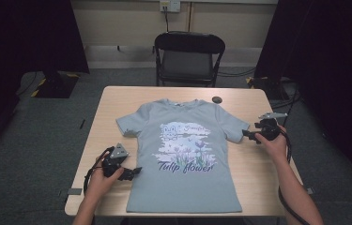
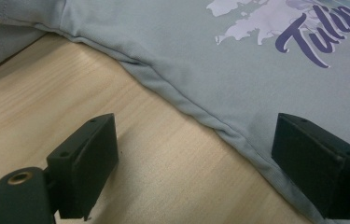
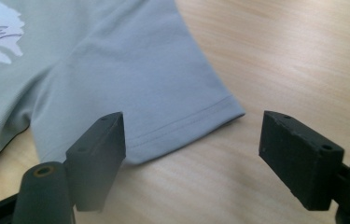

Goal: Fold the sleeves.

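Observation:
A light blue-grey T-shirt (image 1: 183, 154) printed "Tulip flower" lies flat, front up, on the wooden table (image 1: 112, 108). My left gripper (image 1: 136, 171) rests by the shirt's lower left side. In the left gripper view it (image 2: 200, 172) stands open, with the shirt's side hem (image 2: 219, 126) running between the jaws. My right gripper (image 1: 246, 134) is at the right sleeve. In the right gripper view it (image 3: 196, 158) is open, and the sleeve's hem (image 3: 182, 126) lies just ahead of the jaws, with nothing pinched.
A black folding chair (image 1: 190, 56) stands beyond the table's far edge. A small dark round object (image 1: 217, 99) lies on the table near the shirt's collar. Black curtains hang at both sides, and cables run across the floor.

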Demonstrator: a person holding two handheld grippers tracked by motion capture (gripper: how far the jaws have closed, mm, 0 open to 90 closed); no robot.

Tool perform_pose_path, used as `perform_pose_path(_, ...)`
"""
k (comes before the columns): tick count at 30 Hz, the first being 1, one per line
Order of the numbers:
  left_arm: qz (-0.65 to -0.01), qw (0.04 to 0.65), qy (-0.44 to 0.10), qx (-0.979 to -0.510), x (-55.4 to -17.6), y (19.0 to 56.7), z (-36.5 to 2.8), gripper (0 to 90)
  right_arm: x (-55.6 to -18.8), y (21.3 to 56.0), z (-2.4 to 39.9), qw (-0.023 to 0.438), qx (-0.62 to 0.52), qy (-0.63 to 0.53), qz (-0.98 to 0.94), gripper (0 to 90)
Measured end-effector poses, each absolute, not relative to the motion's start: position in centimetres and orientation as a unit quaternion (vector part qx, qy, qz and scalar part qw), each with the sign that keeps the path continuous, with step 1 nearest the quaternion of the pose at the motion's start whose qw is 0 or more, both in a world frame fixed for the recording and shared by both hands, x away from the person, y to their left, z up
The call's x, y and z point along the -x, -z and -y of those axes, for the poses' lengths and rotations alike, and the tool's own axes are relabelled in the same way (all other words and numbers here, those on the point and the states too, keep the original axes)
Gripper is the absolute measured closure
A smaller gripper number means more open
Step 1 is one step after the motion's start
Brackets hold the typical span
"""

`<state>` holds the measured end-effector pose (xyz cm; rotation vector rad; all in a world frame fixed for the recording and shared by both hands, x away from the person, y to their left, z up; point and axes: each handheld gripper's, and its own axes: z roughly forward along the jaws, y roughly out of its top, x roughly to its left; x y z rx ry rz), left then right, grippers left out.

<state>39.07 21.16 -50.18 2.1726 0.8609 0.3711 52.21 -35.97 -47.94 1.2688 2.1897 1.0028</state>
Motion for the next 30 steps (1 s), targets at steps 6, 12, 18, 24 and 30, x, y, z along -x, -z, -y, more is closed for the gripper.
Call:
perform_pose_path(6,-0.337,0.378,-0.145,-0.850,-39.1,50.2,-21.2,14.0,-53.2,48.0,35.9,0.210,-0.464,-0.355,-0.784,29.1)
perform_pose_path(12,-0.336,0.378,-0.145,-0.850,-39.1,50.2,-21.2,14.0,-54.1,48.2,35.6,0.215,-0.486,-0.338,-0.777,35.6)
perform_pose_path(18,-0.336,0.378,-0.145,-0.850,-39.1,50.2,-21.2,14.0,-54.7,48.9,35.4,0.218,-0.495,-0.325,-0.776,42.9)
perform_pose_path(24,-0.335,0.378,-0.146,-0.851,-39.1,50.2,-21.2,14.0,-54.8,49.3,35.7,0.204,-0.503,-0.342,-0.767,54.4)
perform_pose_path(30,-0.335,0.378,-0.146,-0.851,-39.1,50.2,-21.2,14.1,-54.5,49.1,35.2,0.183,-0.497,-0.353,-0.771,81.9)
